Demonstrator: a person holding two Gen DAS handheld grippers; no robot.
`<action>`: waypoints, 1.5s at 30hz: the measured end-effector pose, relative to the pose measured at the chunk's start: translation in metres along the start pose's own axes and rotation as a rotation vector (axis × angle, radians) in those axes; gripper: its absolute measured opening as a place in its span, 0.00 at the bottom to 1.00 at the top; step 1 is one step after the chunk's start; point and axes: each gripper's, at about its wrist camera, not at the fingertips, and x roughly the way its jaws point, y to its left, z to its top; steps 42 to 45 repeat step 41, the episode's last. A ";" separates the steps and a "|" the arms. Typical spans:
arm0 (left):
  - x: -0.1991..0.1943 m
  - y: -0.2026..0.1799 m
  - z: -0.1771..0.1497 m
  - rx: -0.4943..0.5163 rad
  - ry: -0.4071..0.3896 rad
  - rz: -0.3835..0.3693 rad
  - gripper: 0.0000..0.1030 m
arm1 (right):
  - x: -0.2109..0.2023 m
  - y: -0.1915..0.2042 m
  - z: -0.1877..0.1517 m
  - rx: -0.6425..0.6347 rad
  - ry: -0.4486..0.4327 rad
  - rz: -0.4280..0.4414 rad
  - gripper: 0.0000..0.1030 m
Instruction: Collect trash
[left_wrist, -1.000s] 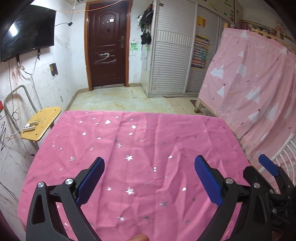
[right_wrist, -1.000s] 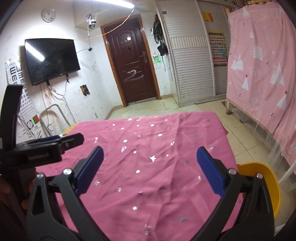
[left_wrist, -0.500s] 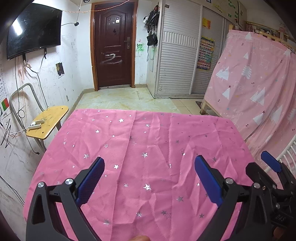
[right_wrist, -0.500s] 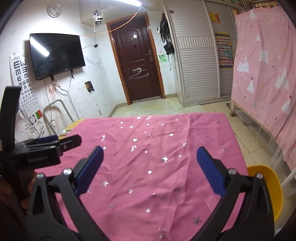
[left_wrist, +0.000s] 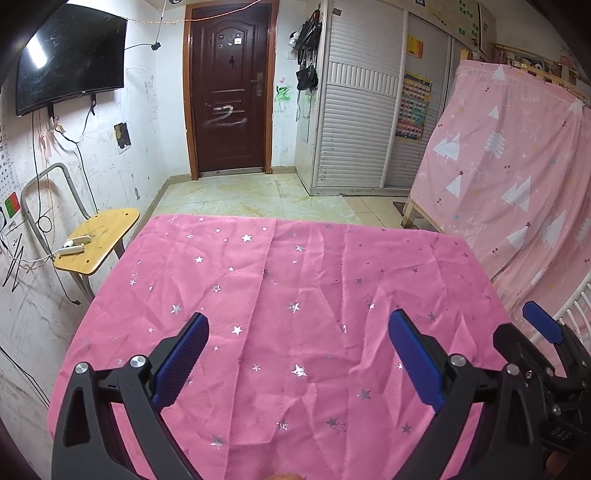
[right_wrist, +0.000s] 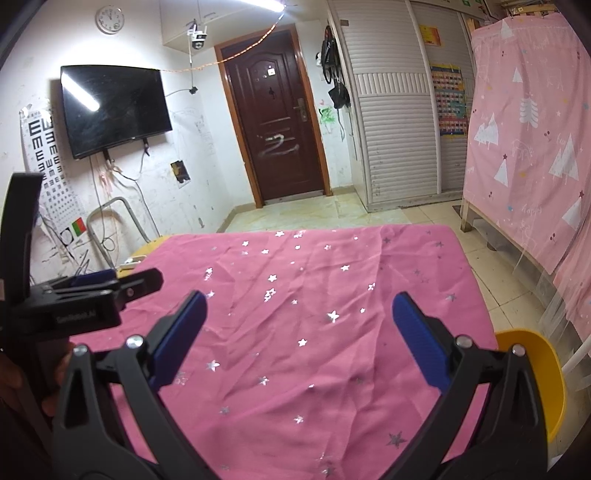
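Left of the desk (left_wrist: 295, 280) stands a yellow stool (left_wrist: 98, 240) with a white power strip (left_wrist: 74, 245) on it. Over the desk's near edge the left tool (left_wrist: 297, 356) hovers, fingers spread wide, gripping nothing. The pink star-print cloth (right_wrist: 314, 295) covers the desk; no trash shows on it. The right tool (right_wrist: 299, 338) hovers likewise, spread and empty. Right of the desk, just beside its edge, sits a yellow bin (right_wrist: 539, 373).

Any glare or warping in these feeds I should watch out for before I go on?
Left wrist view: a lamp reflection glares on the TV, the wardrobe edges bow, the corners are black. Right wrist view: the ceiling light is blown out and mirrored on the TV; the tablecloth stays sharp and evenly lit.
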 end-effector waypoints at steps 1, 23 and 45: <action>0.000 -0.001 0.001 0.000 0.000 0.001 0.87 | 0.000 0.000 0.000 -0.001 0.000 -0.001 0.94; 0.002 0.000 -0.003 -0.003 0.006 0.010 0.87 | 0.002 0.006 -0.003 -0.001 0.002 0.001 0.94; 0.006 0.005 -0.004 -0.006 0.016 0.009 0.87 | 0.009 0.008 -0.006 -0.009 0.037 -0.019 0.94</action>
